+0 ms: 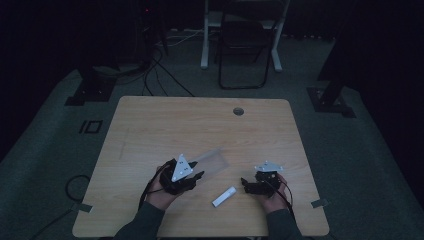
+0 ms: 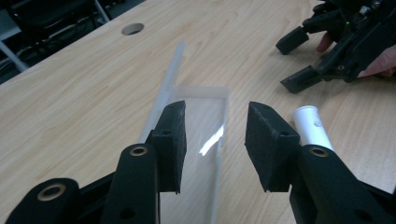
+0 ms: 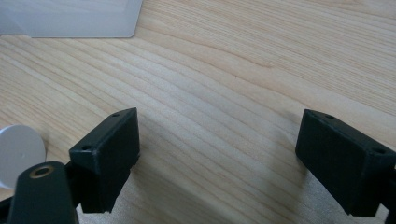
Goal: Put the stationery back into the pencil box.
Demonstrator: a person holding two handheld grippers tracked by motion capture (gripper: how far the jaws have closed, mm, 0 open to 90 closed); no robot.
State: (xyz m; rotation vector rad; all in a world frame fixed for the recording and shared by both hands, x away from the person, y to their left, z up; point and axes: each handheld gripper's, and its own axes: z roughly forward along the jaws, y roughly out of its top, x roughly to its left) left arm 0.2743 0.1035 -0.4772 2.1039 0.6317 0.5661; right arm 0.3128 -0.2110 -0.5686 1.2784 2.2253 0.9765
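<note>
Heads up: your left hand-held gripper point(image 2: 215, 140) sits released over the clear plastic sleeve point(image 2: 198, 140) lying flat on the tabletop point(image 1: 150, 125), right hand-held gripper point(image 3: 219, 158) wide and empty, so clamping could skid that slick sleeve into the white tube point(image 1: 224, 196).

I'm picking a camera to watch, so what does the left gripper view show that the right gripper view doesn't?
Left gripper view: the hole in the table, the right gripper in a hand, and the left gripper, open and aimed at the clear case. Right gripper view: its own jaws wide apart, and the round end of the tube. Both: case, tube, table.
</note>
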